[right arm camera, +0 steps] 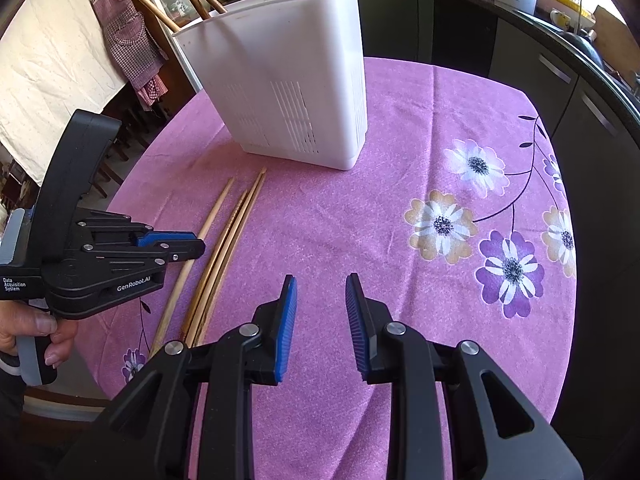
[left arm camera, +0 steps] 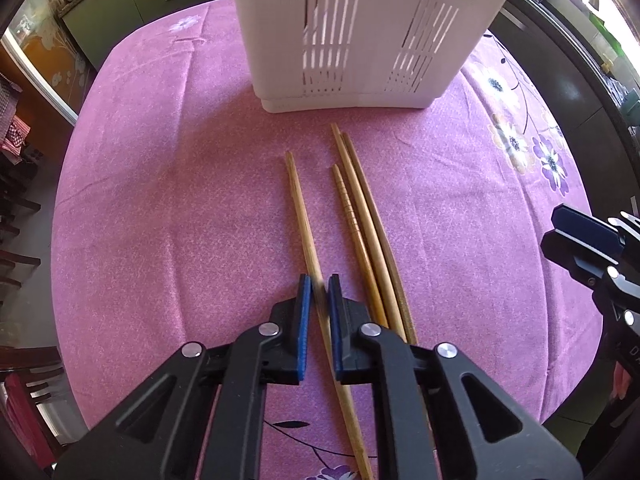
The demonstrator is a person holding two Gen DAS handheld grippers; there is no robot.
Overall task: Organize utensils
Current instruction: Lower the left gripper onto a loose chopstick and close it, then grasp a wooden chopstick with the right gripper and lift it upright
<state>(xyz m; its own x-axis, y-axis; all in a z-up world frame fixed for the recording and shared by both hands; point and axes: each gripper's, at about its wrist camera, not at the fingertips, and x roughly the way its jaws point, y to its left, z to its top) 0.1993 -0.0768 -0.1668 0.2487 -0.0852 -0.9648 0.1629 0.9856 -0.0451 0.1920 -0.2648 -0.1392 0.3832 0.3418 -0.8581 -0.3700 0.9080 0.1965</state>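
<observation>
While left gripper (left arm camera: 320,292) jaws straddle chopstick (left arm camera: 298,200) — ungripped | right gripper (right arm camera: 321,294) wide, empty | "GenRobot.AI"

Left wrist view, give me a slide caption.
Left gripper straddles one chopstick before the white utensil holder.

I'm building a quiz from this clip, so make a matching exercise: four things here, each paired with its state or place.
Things:
1. left gripper
2. right gripper
3. white utensil holder
4. three grouped chopsticks

States:
A. lying flat on the pink tablecloth
B. open, holding nothing
C. standing upright with utensils inside
D. straddling a single chopstick

Pairs: 1-D, 2-B, 3-C, 4-A
</observation>
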